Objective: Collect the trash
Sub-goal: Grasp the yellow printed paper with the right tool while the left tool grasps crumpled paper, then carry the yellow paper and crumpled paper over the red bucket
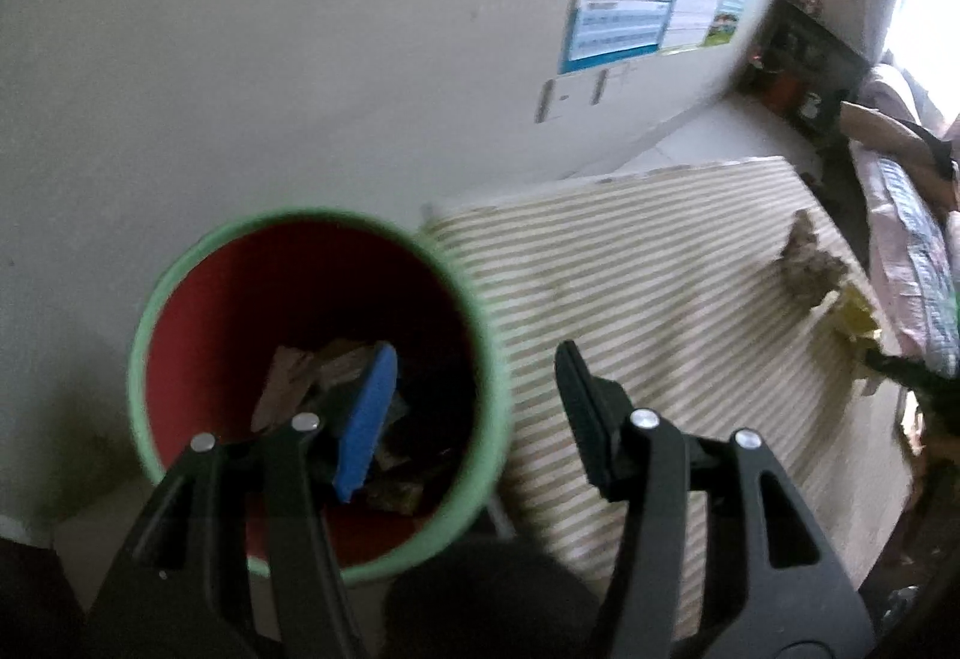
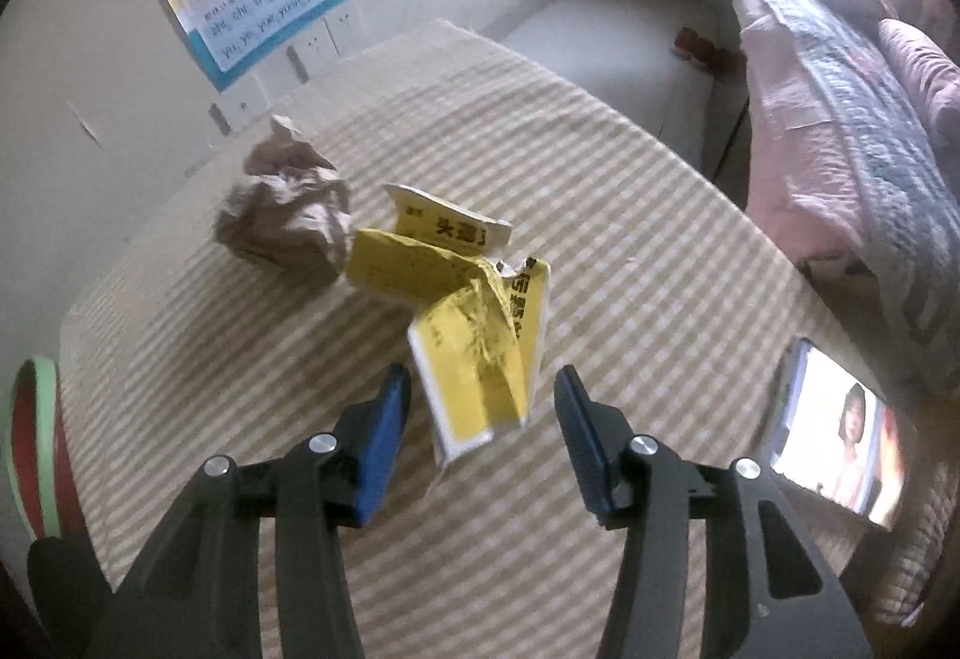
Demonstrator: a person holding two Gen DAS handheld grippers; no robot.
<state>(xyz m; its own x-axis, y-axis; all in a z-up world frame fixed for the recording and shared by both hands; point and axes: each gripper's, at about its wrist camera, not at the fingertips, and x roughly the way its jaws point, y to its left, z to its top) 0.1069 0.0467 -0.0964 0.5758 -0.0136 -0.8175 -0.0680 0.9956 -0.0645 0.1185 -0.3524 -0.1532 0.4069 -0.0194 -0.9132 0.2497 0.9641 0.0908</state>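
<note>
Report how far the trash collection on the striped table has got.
Done: some scraps already lie inside the bin. In hand: nothing; the right gripper is open around the crumpled yellow carton, the left gripper open. Left: that carton and the brown paper ball.

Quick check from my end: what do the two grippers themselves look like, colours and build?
Both look alike. The left gripper and the right gripper each have black plastic linkage arms with triangular cut-outs, silver round pivot pins, and flat blue pads on the fingers. No cables, markings or sleeves show in either wrist view.
</note>
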